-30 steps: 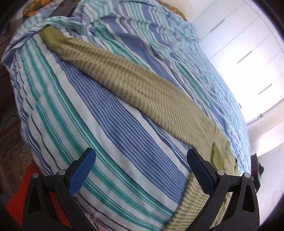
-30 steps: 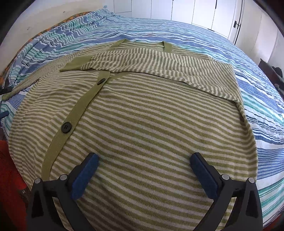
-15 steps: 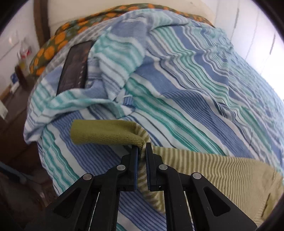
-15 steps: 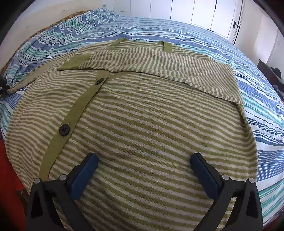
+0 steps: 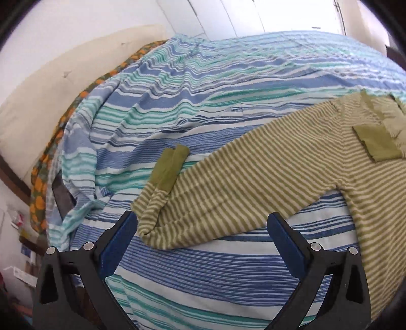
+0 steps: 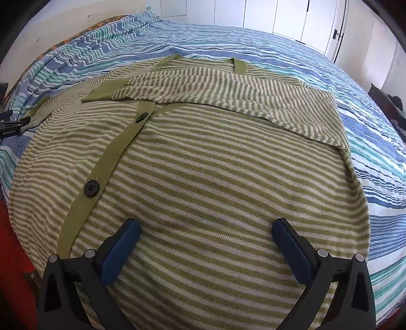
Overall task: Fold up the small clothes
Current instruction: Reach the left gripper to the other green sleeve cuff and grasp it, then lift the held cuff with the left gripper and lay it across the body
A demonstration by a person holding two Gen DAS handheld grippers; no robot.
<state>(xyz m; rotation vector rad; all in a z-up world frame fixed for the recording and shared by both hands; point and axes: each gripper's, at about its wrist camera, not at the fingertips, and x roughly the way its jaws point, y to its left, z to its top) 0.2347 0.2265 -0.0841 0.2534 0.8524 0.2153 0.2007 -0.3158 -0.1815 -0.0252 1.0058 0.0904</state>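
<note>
An olive-and-cream striped cardigan (image 6: pixel 228 165) lies flat on the striped bed cover (image 6: pixel 368 121), with black buttons (image 6: pixel 91 187) on its band. One sleeve is folded across the chest. The other sleeve (image 5: pixel 241 182) stretches out sideways, its end doubled back so the plain olive cuff (image 5: pixel 170 165) rests on top. My left gripper (image 5: pixel 201 218) hovers over that bent end; its jaws are opening wide, the sleeve lies between them and the pads do not touch it. My right gripper (image 6: pixel 206 224) stands open over the cardigan's lower body, gripping nothing.
The bed cover (image 5: pixel 203 266) is rumpled toward the bed's corner, where a dark flat object (image 5: pixel 62 195) and orange-patterned fabric (image 5: pixel 40 185) show. A cream headboard (image 5: pixel 50 88) stands behind. White wardrobe doors (image 6: pixel 291 20) line the far wall. Something red (image 6: pixel 10 241) lies below the bed's near edge.
The left gripper closed on the sleeve near its cuff, carried it inward, then let go and opened wide; the sleeve end now lies doubled back. The right gripper has not moved.
</note>
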